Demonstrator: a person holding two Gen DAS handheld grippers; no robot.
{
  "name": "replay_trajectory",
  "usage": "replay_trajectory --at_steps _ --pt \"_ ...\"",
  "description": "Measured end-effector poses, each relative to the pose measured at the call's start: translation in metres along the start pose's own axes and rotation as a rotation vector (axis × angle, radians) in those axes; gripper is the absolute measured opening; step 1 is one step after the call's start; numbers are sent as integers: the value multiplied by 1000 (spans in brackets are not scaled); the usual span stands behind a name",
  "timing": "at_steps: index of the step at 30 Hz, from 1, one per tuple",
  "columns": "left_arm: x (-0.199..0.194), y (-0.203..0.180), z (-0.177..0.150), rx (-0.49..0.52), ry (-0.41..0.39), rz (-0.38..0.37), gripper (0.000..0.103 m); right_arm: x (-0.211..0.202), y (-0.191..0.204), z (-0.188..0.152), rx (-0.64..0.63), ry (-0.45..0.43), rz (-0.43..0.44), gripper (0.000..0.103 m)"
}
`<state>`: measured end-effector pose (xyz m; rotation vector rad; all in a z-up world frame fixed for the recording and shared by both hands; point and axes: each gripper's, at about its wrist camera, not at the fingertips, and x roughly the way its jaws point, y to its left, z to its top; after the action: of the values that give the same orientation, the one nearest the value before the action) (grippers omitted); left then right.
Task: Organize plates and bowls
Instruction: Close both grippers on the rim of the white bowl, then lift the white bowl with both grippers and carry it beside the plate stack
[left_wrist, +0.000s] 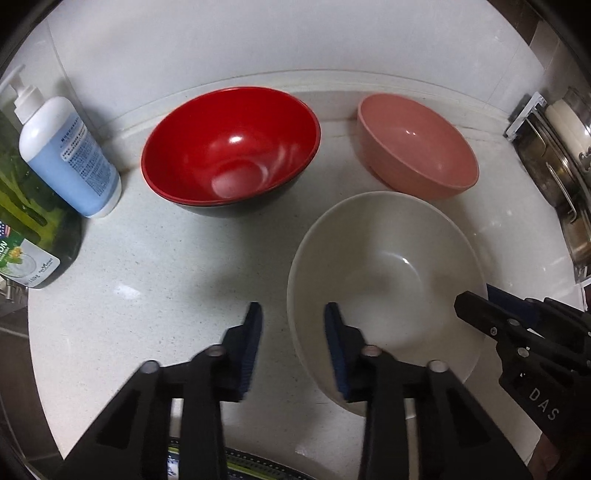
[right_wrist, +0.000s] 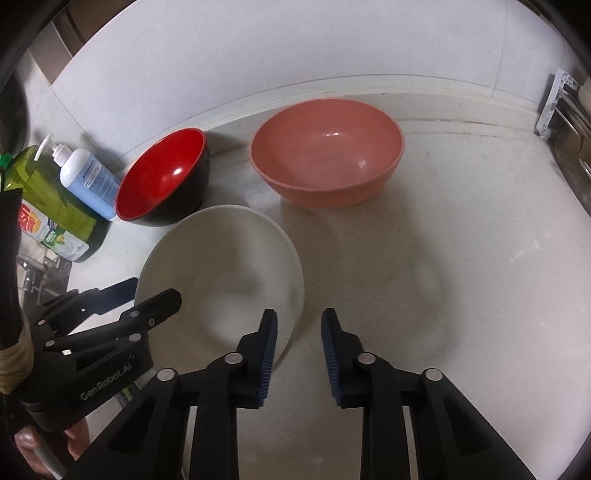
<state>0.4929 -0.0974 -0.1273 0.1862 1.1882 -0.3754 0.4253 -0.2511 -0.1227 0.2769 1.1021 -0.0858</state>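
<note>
Nearest in, the left claw (left_wrist: 293, 325) is spread wide, straddling the near rim of the white bowl (left_wrist: 384, 273) without gripping it, one finger inside, one out. The right claw (right_wrist: 299, 328) is spread too, its left finger at the bowl's right rim. White bowl sits on the counter (left_wrist: 166, 266), close in. Beyond it, the pink bowl (left_wrist: 417, 144) and red bowl (left_wrist: 229, 147) wait by the wall. Looks like the pick-up step; next, pinch that rim and lift it for nesting.
</note>
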Motion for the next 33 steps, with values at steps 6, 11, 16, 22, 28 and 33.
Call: replay_trajectory --at_steps 6,11,16,22,28,33 --pt "3 -6 -1 15 7 -5 14 3 2 2 7 12 14 13" --pt "-2 -11 -4 18 -2 3 13 3 2 3 16 14 5 12" --pt "-18 -17 -12 20 -25 2 13 -5 1 2 27 8 4 12" --pt "-43 -24 -29 19 -57 -8 14 -26 2 -5 18 -16 0 12" --pt "-65 -34 -48 19 -78 -14 14 -50 1 -22 5 -35 -6 12" --pt "-75 -45 -63 22 -84 -21 14 -67 -1 -38 -3 -47 -10 12"
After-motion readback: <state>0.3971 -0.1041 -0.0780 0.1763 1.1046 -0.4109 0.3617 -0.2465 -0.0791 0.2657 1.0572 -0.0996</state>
